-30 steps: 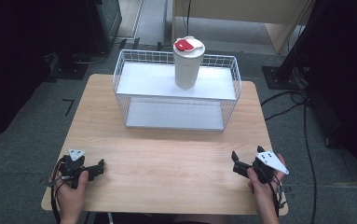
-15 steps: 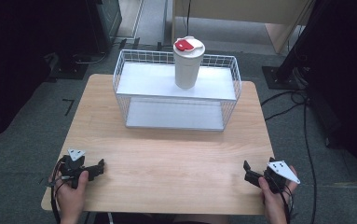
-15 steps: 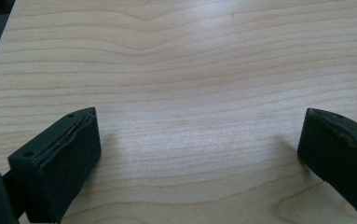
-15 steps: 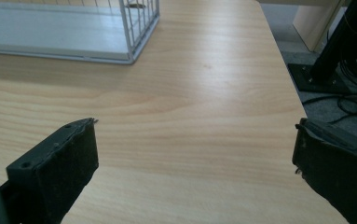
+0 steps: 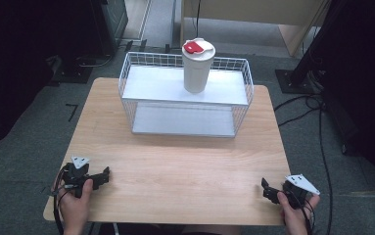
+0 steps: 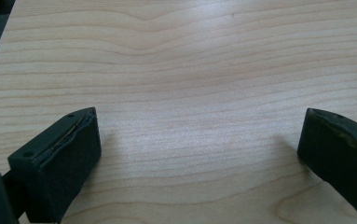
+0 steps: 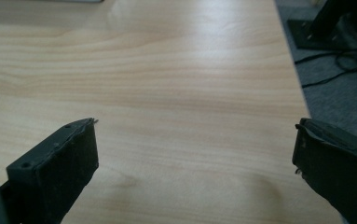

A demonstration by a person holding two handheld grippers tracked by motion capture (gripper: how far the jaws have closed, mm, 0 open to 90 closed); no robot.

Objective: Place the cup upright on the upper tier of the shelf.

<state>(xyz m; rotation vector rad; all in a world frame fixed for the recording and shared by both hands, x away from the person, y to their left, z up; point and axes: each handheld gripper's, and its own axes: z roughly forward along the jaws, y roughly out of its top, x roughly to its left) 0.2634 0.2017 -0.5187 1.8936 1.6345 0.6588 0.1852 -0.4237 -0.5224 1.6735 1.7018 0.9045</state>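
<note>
A white cup (image 5: 198,70) with a red-and-white lid stands upright on the upper shelf of a white wire rack (image 5: 141,131) at the back of the wooden table (image 5: 185,161). My left gripper (image 5: 102,175) rests at the table's front left corner, open and holding nothing. In the left gripper view its jaws stand wide apart over bare wood (image 6: 199,84). My right gripper (image 5: 267,188) sits at the front right corner, open too. In the right gripper view its jaws are spread over bare wood (image 7: 185,93) near the table's right edge.
The rack has a lower shelf (image 5: 182,121) with nothing on it. Dark stands (image 5: 302,73) and cables (image 5: 322,142) lie on the grey floor to the right of the table. A dark cabinet (image 5: 111,19) stands at the back left.
My right gripper has moved down toward the table's front right corner and a little to the right. The left gripper, the cup and the rack have stayed put.
</note>
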